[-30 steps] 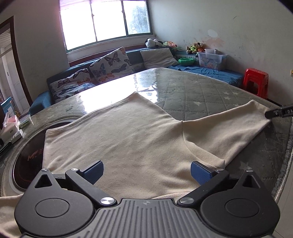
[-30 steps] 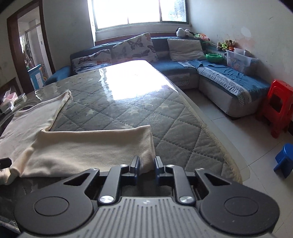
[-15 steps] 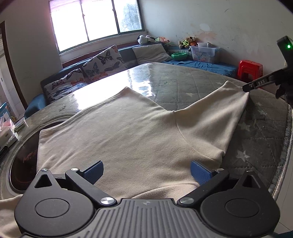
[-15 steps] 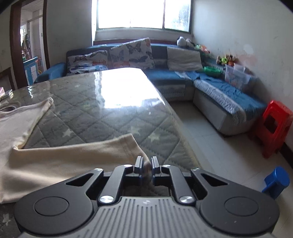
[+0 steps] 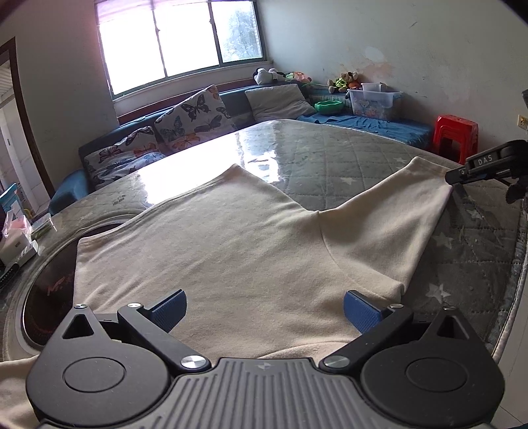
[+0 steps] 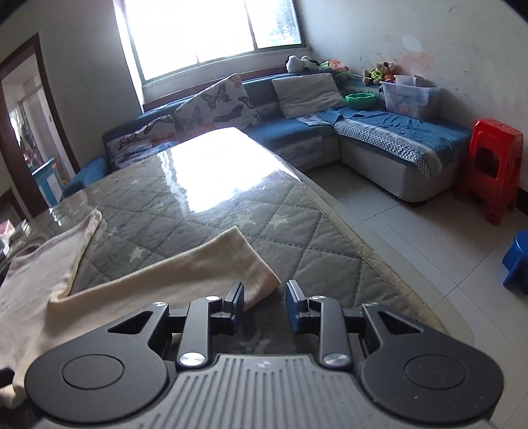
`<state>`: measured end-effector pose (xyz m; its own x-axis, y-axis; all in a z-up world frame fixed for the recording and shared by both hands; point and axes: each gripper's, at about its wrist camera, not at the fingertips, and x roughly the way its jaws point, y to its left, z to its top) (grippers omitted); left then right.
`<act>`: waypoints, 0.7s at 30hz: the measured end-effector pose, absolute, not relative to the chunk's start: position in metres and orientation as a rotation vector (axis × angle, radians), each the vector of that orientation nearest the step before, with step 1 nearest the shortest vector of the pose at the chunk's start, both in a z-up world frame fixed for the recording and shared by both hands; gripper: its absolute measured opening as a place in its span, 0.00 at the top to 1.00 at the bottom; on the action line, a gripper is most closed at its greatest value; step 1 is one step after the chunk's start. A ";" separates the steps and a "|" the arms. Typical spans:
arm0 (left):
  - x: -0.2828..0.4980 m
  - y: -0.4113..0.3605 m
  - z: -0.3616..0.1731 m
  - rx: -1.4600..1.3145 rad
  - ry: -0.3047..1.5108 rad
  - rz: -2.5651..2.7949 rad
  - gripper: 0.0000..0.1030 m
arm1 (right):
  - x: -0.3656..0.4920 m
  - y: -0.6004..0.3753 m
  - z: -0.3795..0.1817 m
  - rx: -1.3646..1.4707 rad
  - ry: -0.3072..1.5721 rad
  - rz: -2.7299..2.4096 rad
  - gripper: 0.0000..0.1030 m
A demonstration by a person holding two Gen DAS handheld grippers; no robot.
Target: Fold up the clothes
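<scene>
Released sleeve point(image 6: 211, 267), cream, flat

Quilted grey table cover point(image 6: 204, 227), blue corner sofa point(image 6: 379, 132), butterfly cushions point(image 6: 217, 105), red plastic stool point(image 6: 491, 165), bright window point(image 5: 178, 43)

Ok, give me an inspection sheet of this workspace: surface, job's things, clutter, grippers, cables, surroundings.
Surface: quilted table under a glossy clear cover.
Job's things: cream top spread flat, sleeve stretched toward the table edge.
Clutter: boxes at the far left edge.
Grippers: left hand-held gripper open over the top; right hand-held gripper opening, sleeve end just ahead, not pinched.
Cables: nothing seen.
Surroundings: sofa, red stool, blue stool, window.
</scene>
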<state>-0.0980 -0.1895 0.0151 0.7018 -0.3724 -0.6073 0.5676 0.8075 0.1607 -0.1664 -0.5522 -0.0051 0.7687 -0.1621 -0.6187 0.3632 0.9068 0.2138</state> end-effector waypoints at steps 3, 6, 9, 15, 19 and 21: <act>-0.097 -0.190 0.014 0.353 0.605 -0.524 0.00 | -0.160 -0.548 -0.007 0.323 0.621 -0.283 0.75; -0.096 -0.191 0.013 0.348 0.627 -0.527 0.00 | -0.156 -0.547 -0.006 0.311 0.618 -0.281 0.92; -0.096 -0.191 0.012 0.349 0.634 -0.530 0.00 | -0.159 -0.548 0.001 0.316 0.588 -0.270 0.95; -0.095 -0.191 0.012 0.330 0.632 -0.520 0.00 | -0.164 -0.548 0.012 0.305 0.558 -0.250 0.95; -0.097 -0.197 0.009 0.343 0.630 -0.544 0.00 | -0.164 -0.548 0.028 0.319 0.516 -0.230 0.96; -0.098 -0.200 0.006 0.350 0.628 -0.552 0.00 | -0.163 -0.545 0.039 0.314 0.491 -0.213 0.96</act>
<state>-0.0981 -0.2005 0.0059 0.6741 -0.3768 -0.6353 0.5816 0.8010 0.1420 -0.1635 -0.5450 0.0391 0.8612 -0.1245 -0.4928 0.2739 0.9304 0.2436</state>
